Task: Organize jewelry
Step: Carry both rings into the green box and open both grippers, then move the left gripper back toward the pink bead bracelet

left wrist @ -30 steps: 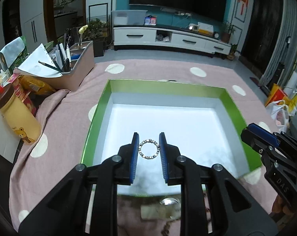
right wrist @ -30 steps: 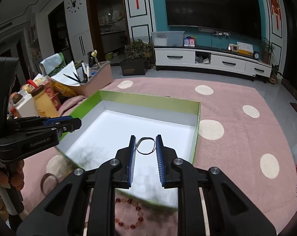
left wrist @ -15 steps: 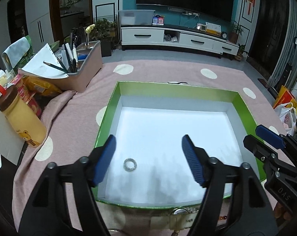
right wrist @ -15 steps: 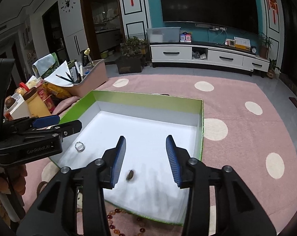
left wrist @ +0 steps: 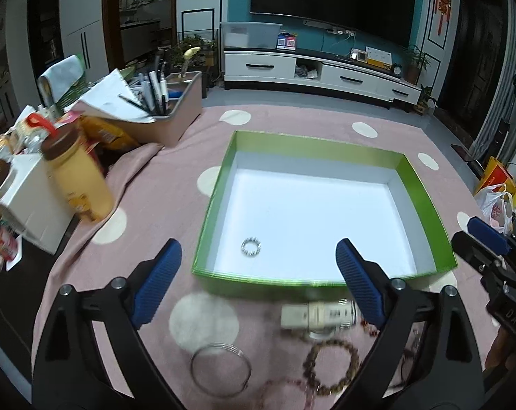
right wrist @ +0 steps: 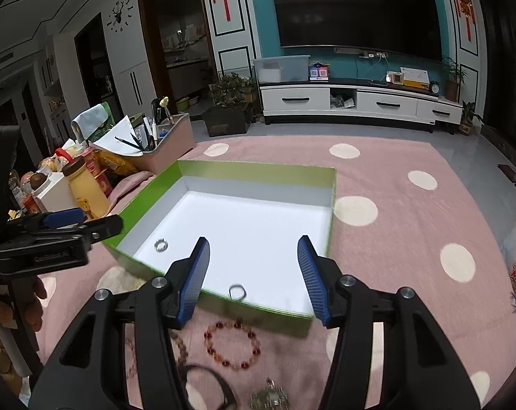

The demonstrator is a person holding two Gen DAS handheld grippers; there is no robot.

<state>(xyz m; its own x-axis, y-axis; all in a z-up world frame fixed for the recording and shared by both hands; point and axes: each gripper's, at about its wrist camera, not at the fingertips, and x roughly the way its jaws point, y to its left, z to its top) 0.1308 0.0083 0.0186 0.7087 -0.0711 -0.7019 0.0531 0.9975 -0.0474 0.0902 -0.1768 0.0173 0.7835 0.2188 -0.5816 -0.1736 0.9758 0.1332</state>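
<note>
A green box with a white floor (left wrist: pixel 220 181) (right wrist: pixel 258 171) sits on the pink dotted cloth. A silver beaded ring (left wrist: pixel 250 247) (right wrist: pixel 161 245) lies on the box floor at the near left. A thin dark ring (right wrist: pixel 237 291) lies by the near wall. My left gripper (left wrist: pixel 258 283) is open and empty, held above the box's near edge. My right gripper (right wrist: pixel 254 278) is open and empty over the near wall. On the cloth in front of the box lie a silver wire bangle (left wrist: pixel 220 369), a brown bead bracelet (left wrist: pixel 333 365) and a red bead bracelet (right wrist: pixel 232 343).
A yellow bottle (left wrist: pixel 78 181), a white carton (left wrist: pixel 29 201), snack packs and a pink pen holder (left wrist: pixel 169 116) crowd the left. A small pale tag (left wrist: pixel 317 314) lies just before the box. Plastic bags (left wrist: pixel 497 201) sit at the right.
Both grippers opened and let their rings drop into the box, then drew back and up. More loose jewelry in front of the box has come into view.
</note>
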